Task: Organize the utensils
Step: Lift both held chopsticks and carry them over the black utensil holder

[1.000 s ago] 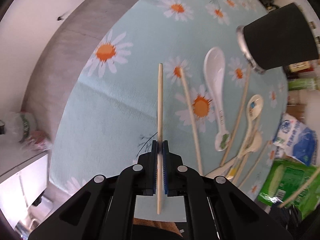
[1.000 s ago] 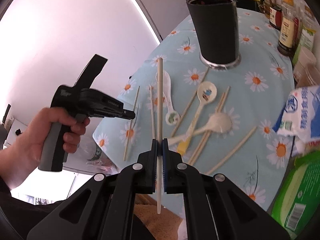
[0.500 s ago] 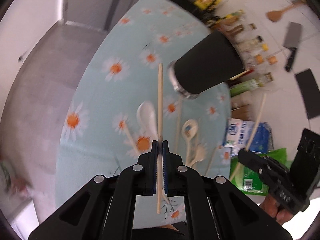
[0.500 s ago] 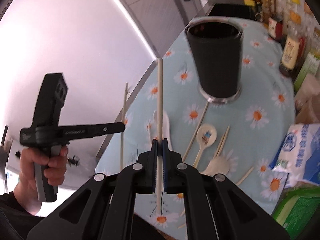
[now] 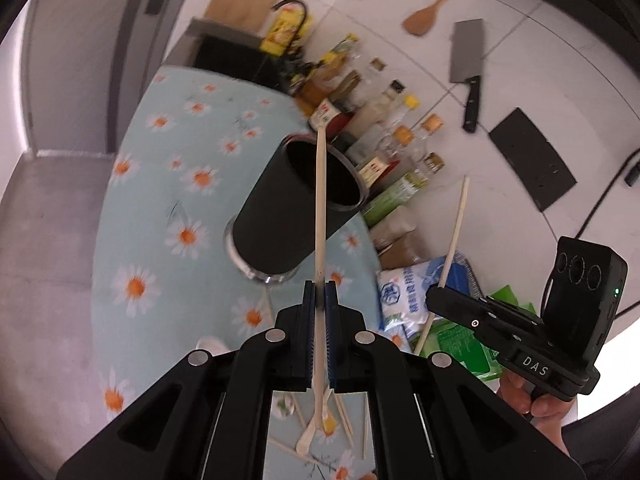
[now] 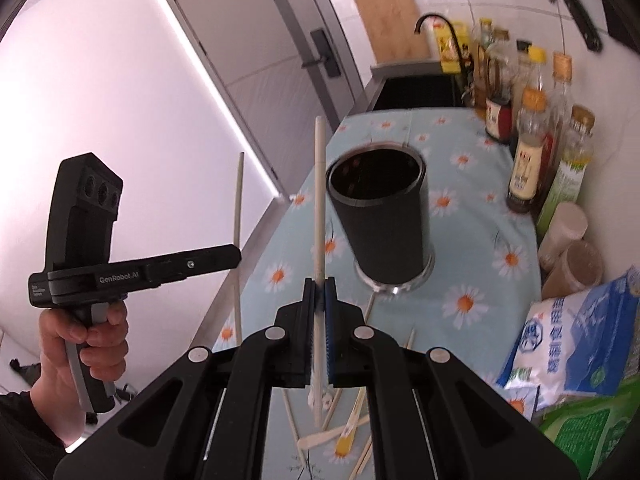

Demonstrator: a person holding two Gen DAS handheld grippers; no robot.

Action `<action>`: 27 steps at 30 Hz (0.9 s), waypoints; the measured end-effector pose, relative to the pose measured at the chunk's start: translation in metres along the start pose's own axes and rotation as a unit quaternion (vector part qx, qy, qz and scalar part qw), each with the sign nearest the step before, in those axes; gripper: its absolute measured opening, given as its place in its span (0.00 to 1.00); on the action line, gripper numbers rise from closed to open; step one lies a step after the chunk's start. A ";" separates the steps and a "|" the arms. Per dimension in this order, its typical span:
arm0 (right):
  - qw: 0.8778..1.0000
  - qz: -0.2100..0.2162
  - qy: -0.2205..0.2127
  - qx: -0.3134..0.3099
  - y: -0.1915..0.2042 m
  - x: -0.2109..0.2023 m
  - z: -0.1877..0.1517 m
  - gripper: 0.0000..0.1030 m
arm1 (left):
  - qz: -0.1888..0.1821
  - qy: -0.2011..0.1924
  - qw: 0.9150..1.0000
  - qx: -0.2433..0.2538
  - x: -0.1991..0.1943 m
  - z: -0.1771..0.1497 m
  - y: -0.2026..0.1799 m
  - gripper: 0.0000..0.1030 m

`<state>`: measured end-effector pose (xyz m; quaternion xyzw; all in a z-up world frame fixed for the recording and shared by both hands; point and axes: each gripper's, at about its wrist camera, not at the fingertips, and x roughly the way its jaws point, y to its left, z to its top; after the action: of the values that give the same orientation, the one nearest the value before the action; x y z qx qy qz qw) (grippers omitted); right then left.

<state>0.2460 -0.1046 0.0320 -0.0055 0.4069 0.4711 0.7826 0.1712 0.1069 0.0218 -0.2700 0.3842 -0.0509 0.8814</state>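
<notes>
- Your left hand-held gripper (image 5: 320, 292) is clamped tight on a chopstick (image 5: 320, 200); the stick runs up the middle of the left wrist view, its tip crossing the cup's mouth in the picture.
- Your right hand-held gripper (image 6: 319, 290) is closed on a second, paler chopstick (image 6: 319, 200), upright in the right wrist view, just left of the cup.
- Each gripper shows in the other's view: left one (image 6: 236, 258) off to the left with your hand (image 6: 86, 344) on the grip, right one (image 5: 434, 300) low on the right.
- Below both grippers: loose chopsticks (image 6: 292, 420) and spoons (image 5: 306, 442) scattered on the worktop (image 5: 160, 184), which has a daisy-print cloth.
- Black utensil cup (image 6: 380, 220) stands upright on the worktop on a metal base, past the gripper tips, mouth open and dark inside.
- Right of the cup: blue-white bag (image 6: 576, 340), green packet (image 6: 588, 440).
- Further back: row of sauce bottles (image 6: 532, 152) along the wall, then a sink (image 6: 416, 92) with a black tap.
- On the wall: cleaver (image 5: 466, 68), wooden spatula (image 5: 430, 12), cutting board (image 6: 388, 28).
</notes>
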 end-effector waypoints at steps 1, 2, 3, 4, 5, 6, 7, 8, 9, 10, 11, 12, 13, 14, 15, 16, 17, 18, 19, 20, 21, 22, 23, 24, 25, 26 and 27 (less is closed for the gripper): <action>1.000 -0.001 -0.006 -0.001 -0.001 -0.001 0.003 0.06 | -0.004 -0.001 1.000 0.008 0.003 0.004 -0.002 0.04; 1.000 -0.005 -0.015 -0.002 -0.003 -0.001 0.007 0.06 | -0.009 -0.004 1.000 0.014 0.005 0.008 -0.005 0.04; 1.000 -0.013 -0.023 -0.003 -0.005 -0.001 0.011 0.06 | -0.015 -0.011 1.000 0.020 0.006 0.013 -0.008 0.04; 0.999 -0.017 -0.030 -0.005 -0.006 -0.001 0.013 0.06 | -0.018 -0.016 0.999 0.024 0.006 0.017 -0.010 0.04; 0.999 -0.019 -0.035 -0.001 -0.009 -0.001 0.017 0.06 | -0.022 -0.023 0.999 0.028 0.007 0.022 -0.013 0.04; 0.999 -0.019 -0.038 0.005 -0.012 0.000 0.021 0.06 | -0.029 -0.028 0.999 0.029 0.009 0.027 -0.014 0.04; 0.999 -0.015 -0.043 0.014 -0.017 0.000 0.026 0.06 | -0.035 -0.031 0.998 0.032 0.010 0.032 -0.016 0.04; 0.998 -0.010 -0.054 0.017 -0.021 -0.001 0.030 0.06 | -0.038 -0.035 0.998 0.037 0.011 0.035 -0.018 0.04; 0.998 -0.009 -0.062 0.015 -0.023 0.000 0.035 0.06 | -0.036 -0.044 0.997 0.045 0.013 0.040 -0.021 0.04; 0.998 -0.011 -0.065 0.011 -0.024 0.000 0.039 0.06 | -0.036 -0.050 0.997 0.048 0.013 0.045 -0.022 0.04; 0.997 -0.014 -0.069 0.009 -0.026 0.000 0.044 0.06 | -0.037 -0.060 0.996 0.048 0.013 0.050 -0.022 0.04; 0.997 -0.015 -0.077 0.007 -0.027 -0.001 0.049 0.06 | -0.039 -0.066 0.996 0.047 0.013 0.054 -0.021 0.04; 0.997 -0.015 -0.082 0.004 -0.026 -0.002 0.052 0.06 | -0.046 -0.072 0.995 0.047 0.013 0.059 -0.021 0.04; 0.996 -0.013 -0.087 0.002 -0.027 -0.002 0.057 0.06 | -0.050 -0.080 0.994 0.050 0.013 0.063 -0.021 0.04; 0.996 -0.012 -0.091 0.003 -0.028 -0.001 0.060 0.06 | -0.049 -0.085 0.994 0.051 0.013 0.067 -0.021 0.04; 0.995 -0.011 -0.099 0.001 -0.029 -0.001 0.065 0.06 | -0.050 -0.092 0.993 0.053 0.014 0.072 -0.020 0.04; 0.994 -0.011 -0.104 -0.001 -0.030 0.000 0.068 0.06 | -0.051 -0.097 0.992 0.056 0.014 0.076 -0.020 0.04; 0.994 -0.013 -0.110 -0.003 -0.030 0.002 0.071 0.06 | -0.049 -0.105 0.992 0.059 0.015 0.081 -0.020 0.04; 0.993 -0.015 -0.121 -0.002 -0.032 0.003 0.076 0.06 | -0.049 -0.110 0.991 0.065 0.015 0.084 -0.019 0.04; 0.992 -0.015 -0.128 -0.002 -0.031 0.005 0.078 0.06 | -0.048 -0.117 0.989 0.075 0.015 0.086 -0.020 0.04; 0.990 -0.018 -0.140 -0.005 -0.032 0.005 0.081 0.06 | -0.044 -0.127 0.987 0.084 0.015 0.088 -0.020 0.04; 0.989 -0.022 -0.149 -0.009 -0.032 0.007 0.085 0.06 | -0.044 -0.136 0.985 0.093 0.014 0.090 -0.021 0.04; 0.988 -0.021 -0.153 -0.009 -0.032 0.008 0.088 0.06 | -0.046 -0.142 0.984 0.099 0.014 0.092 -0.021 0.04; 0.987 -0.019 -0.157 -0.008 -0.033 0.009 0.091 0.06 | -0.045 -0.146 0.983 0.106 0.015 0.095 -0.021 0.04; 0.986 -0.018 -0.166 -0.006 -0.035 0.011 0.095 0.06 | -0.042 -0.150 0.981 0.114 0.016 0.098 -0.022 0.04; 0.985 -0.020 -0.171 -0.005 -0.036 0.012 0.098 0.06 | -0.043 -0.153 0.980 0.117 0.017 0.099 -0.022 0.04; 0.984 -0.021 -0.174 -0.004 -0.037 0.013 0.101 0.06 | -0.045 -0.156 0.979 0.119 0.018 0.102 -0.021 0.04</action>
<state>0.3404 -0.0756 0.0774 0.0652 0.2622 0.4501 0.8511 0.2577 0.1278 0.0782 -0.1848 0.2205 -0.0936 0.9532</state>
